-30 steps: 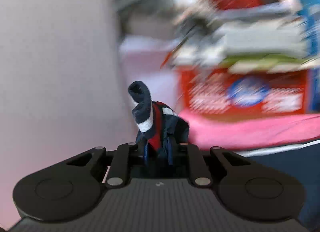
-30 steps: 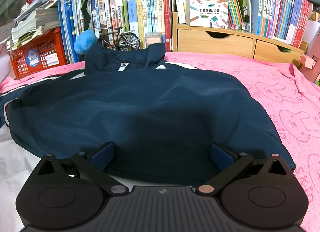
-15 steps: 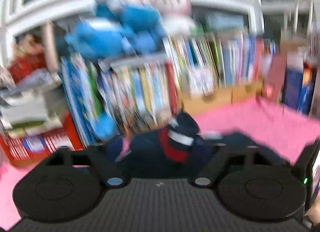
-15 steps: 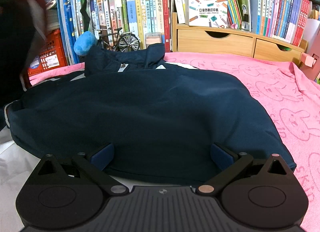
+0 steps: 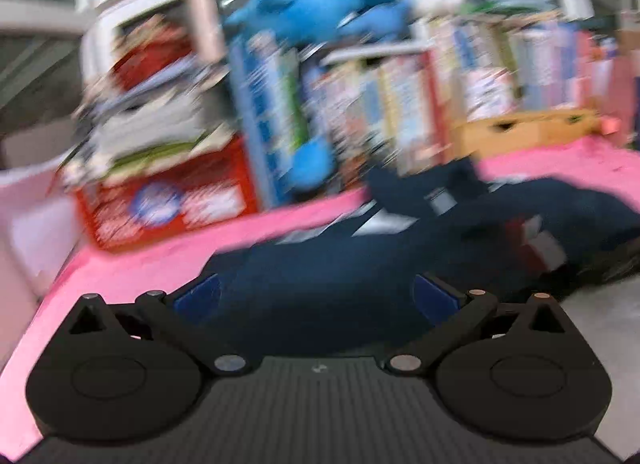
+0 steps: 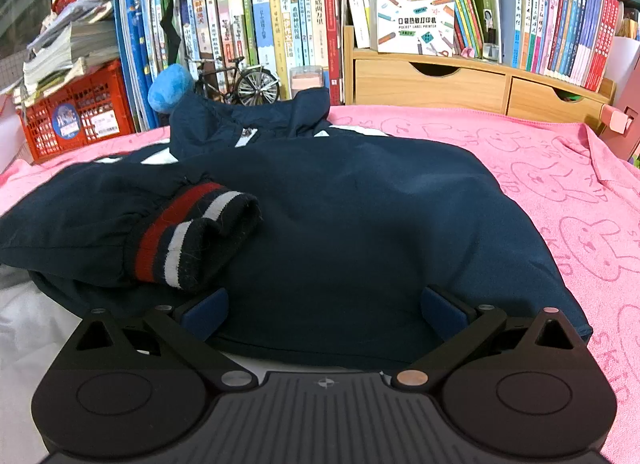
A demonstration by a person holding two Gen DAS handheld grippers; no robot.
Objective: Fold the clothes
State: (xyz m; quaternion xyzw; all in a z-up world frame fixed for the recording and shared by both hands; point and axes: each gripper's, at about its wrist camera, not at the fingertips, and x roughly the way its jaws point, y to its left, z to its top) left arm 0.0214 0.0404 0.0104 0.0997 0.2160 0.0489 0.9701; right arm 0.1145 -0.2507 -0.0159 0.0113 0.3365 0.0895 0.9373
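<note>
Navy jacket [image 6: 360, 223] lies spread on the pink towel [image 6: 580, 191] before the bookshelf [image 6: 280, 23], its striped cuff [image 6: 192, 236] folded onto the body at near left. I have both grippers wide open and empty: my right gripper [image 6: 324, 312] at the near hem, my left gripper [image 5: 316, 296] over the jacket's left side in a blurred view.

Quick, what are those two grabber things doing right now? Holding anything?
Left gripper: open, holding nothing; the navy jacket lies just ahead.
Right gripper: open, holding nothing; its fingers sit at the jacket's near edge.
</note>
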